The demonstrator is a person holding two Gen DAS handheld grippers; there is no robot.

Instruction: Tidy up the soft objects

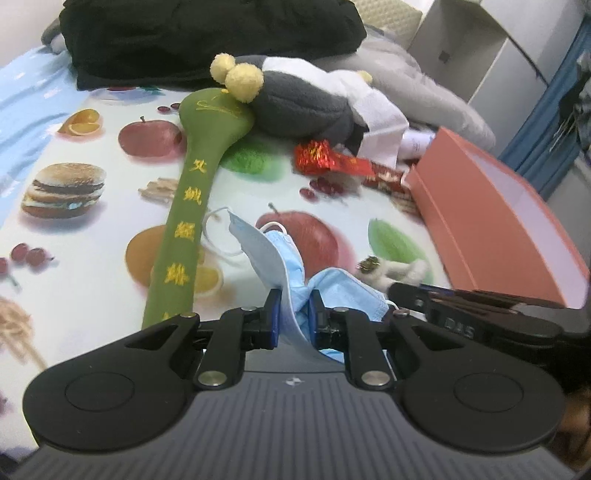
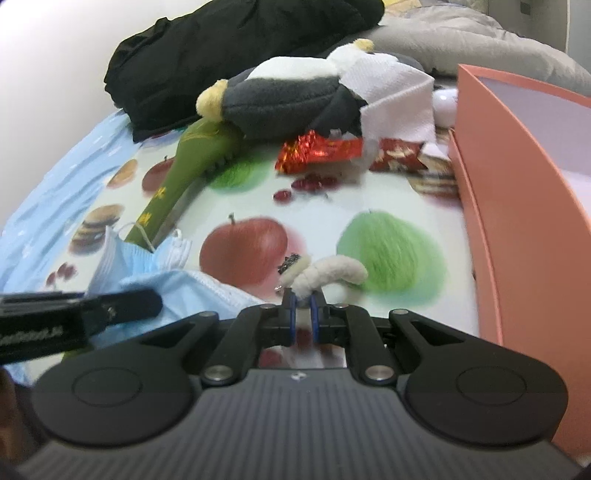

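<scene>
Left gripper (image 1: 293, 308) jaws grip the mask (image 1: 280, 258), right gripper (image 2: 303, 306) jaws grip a fuzzy toy (image 2: 328, 275); box (image 2: 517, 206) looks empty, penguin (image 2: 291, 96) and mallet (image 1: 184, 206) remain

Two fisheye views, each mounted just behind its own tool and looking forward and steeply down along the fingers.

Left wrist view: close above the fruit-print cloth (image 1: 92, 229), left tool (image 1: 293, 308) filling the lower edge, facing toward the black bundle (image 1: 207, 33) at the far end, with the orange box (image 1: 491, 221) at the right margin.

Right wrist view: equally near the cloth, right tool (image 2: 303, 304) low in centre, set further right, so the orange box (image 2: 517, 221) looms large along the right side.

Shared by both: the green padded stick (image 1: 184, 221), plush penguin (image 2: 288, 96), blue masks (image 1: 280, 258), red wrapper (image 2: 317, 151); each tool caught at the edge of the other's view.
</scene>
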